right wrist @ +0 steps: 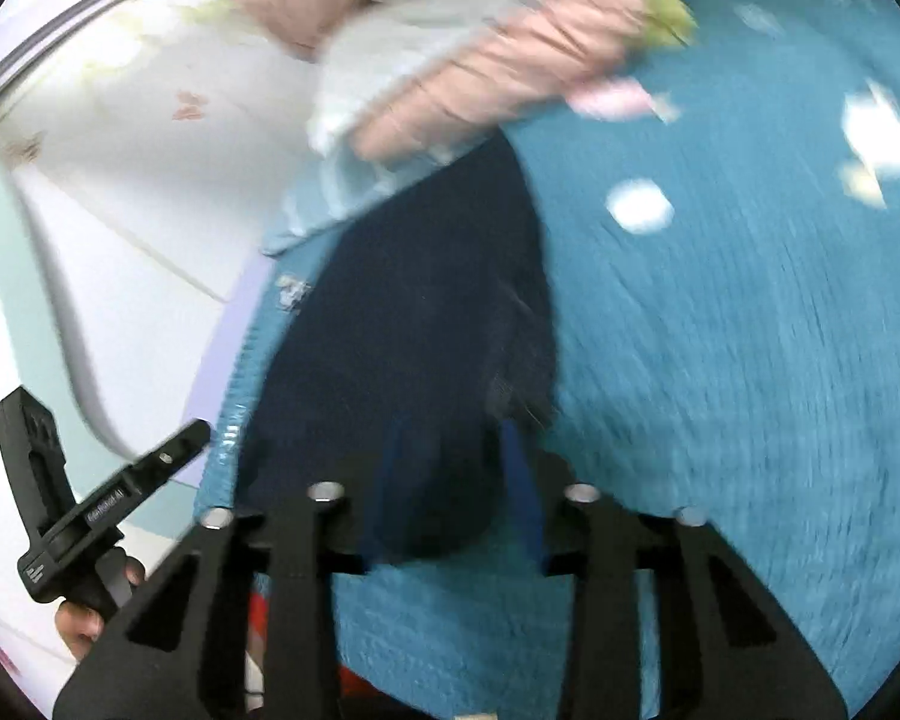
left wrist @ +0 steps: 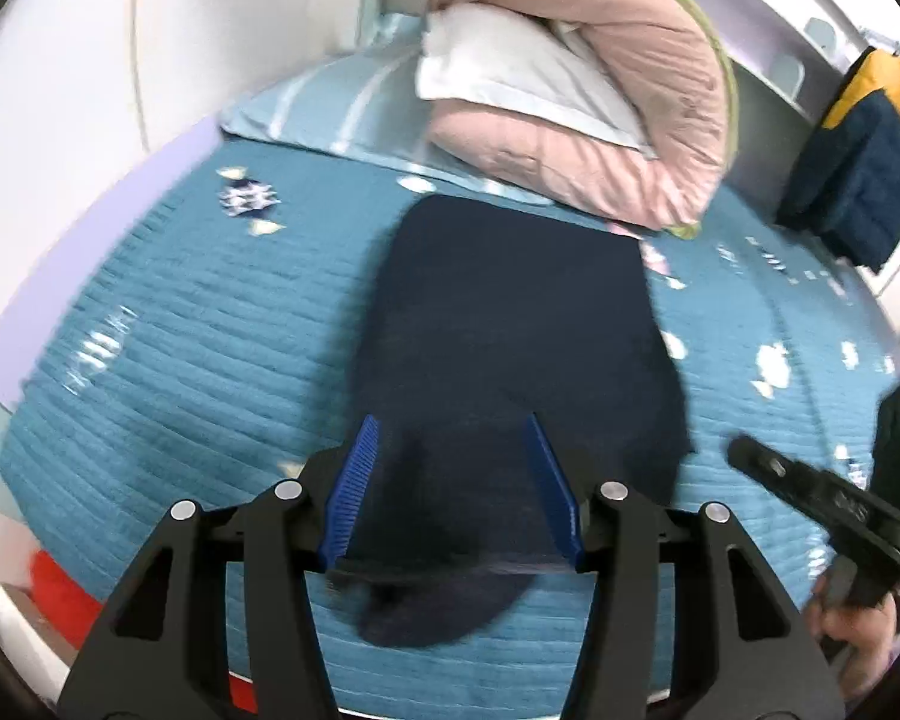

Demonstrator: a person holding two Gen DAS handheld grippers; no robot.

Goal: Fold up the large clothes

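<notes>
Dark garment (left wrist: 510, 324): a navy blue piece of clothing lay flat on the bed, in a long folded shape. Its far end reached close to the pink quilt.
Bed (left wrist: 180, 324): it had a teal blue cover with small white patterns. The garment lay near its middle.
Left gripper (left wrist: 456, 492): it hung over the near end of the garment. Its two blue fingers (left wrist: 354, 486) stood spread apart, with the cloth seen between them. The fingers did not pinch the cloth.
Right gripper (right wrist: 456, 498): it was at the near end of the garment too. Its blue fingers (right wrist: 525, 492) stood a little apart. The picture was blurred, so it could not be told if they pinched the cloth.
Pink quilt (left wrist: 618, 114): it was bunched up beyond the far end of the garment, with a white pillow (left wrist: 510, 66) tucked in it.
Blue and yellow cloth (left wrist: 858, 150): it hung off to the right of the garment, past the edge of the bed.
Hand (left wrist: 858, 630): it held the right gripper's handle, to the right of the garment's near end.
</notes>
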